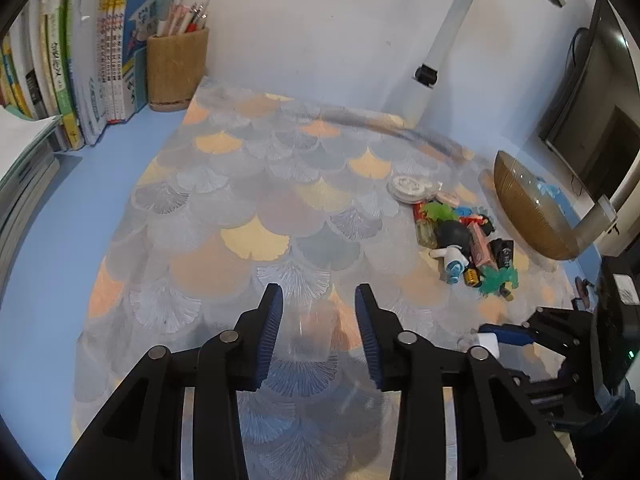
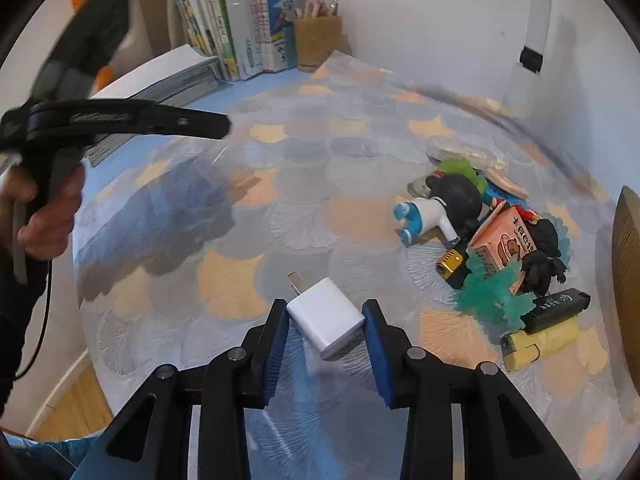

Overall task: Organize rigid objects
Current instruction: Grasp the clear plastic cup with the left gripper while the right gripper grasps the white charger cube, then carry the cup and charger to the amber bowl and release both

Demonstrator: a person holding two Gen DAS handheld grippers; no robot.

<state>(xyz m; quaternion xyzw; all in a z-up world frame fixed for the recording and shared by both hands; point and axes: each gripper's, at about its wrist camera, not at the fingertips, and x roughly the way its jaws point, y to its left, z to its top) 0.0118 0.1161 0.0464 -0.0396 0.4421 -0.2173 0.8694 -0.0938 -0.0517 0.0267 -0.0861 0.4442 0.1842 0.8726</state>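
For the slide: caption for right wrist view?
Right hand-held gripper holding white charger over patterned mat, toy pile nearby.

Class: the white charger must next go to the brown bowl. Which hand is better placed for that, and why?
Right. Its tool already grips the charger, with the bowl on its right. The left tool holds nothing.

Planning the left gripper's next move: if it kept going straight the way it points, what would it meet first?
Probably only the patterned mat; nothing lies ahead of the left gripper.
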